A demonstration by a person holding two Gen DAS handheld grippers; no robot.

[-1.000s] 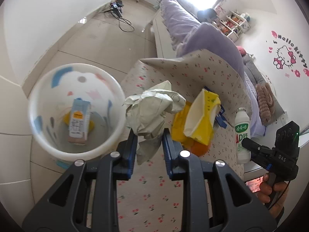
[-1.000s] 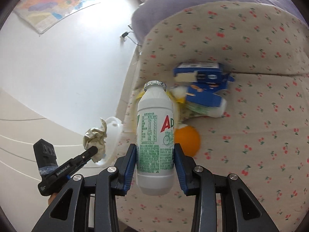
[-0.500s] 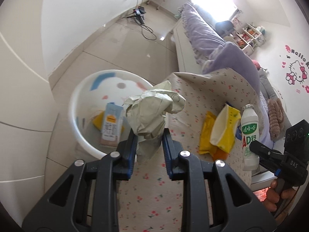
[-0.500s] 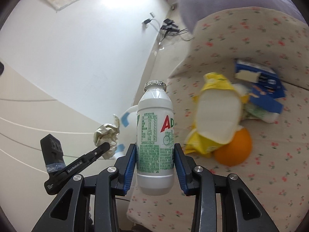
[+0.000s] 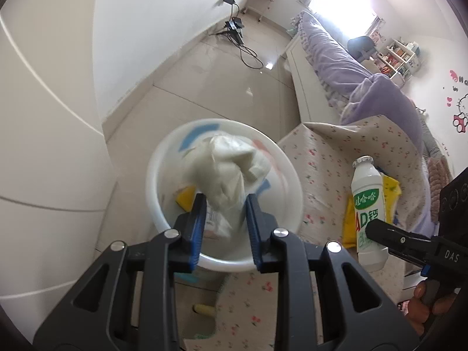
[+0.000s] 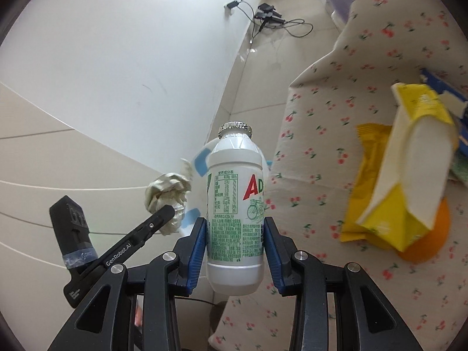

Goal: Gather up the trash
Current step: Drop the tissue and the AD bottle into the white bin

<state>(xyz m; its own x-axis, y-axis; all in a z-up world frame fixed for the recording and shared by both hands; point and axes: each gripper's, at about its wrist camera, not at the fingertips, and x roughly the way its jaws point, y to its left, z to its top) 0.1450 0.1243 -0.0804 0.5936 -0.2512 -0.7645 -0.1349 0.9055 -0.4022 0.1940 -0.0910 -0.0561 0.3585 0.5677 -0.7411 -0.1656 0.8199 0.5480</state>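
Crumpled off-white paper [image 5: 226, 172] sits between the blue pads of the left gripper [image 5: 224, 228], directly above the mouth of the round white plastic bin [image 5: 152, 175] with blue and pink patches that stands on the tiled floor [image 5: 204, 82]. The left jaws have just been opening; the wad is blurred and bulges up past the fingertips, and whether the pads press it at this instant I cannot tell. Inside the bin, a yellow scrap [image 5: 185, 197] shows beside the left pad.

In the right wrist view, the right gripper [image 6: 235, 234] pinches a white plastic drink bottle [image 6: 235, 204] with green print and red letters, upright, its lower half clamped between both pads and its foil cap above them. The bottle hangs over the edge of the cherry-print fabric surface [image 6: 316, 158], just right of the bin. On that fabric, well to the right of the bottle, lie a yellow-and-white packet [image 6: 409, 169] leaning on an orange fruit [image 6: 430, 239] and a blue carton [image 6: 441, 87] behind them.
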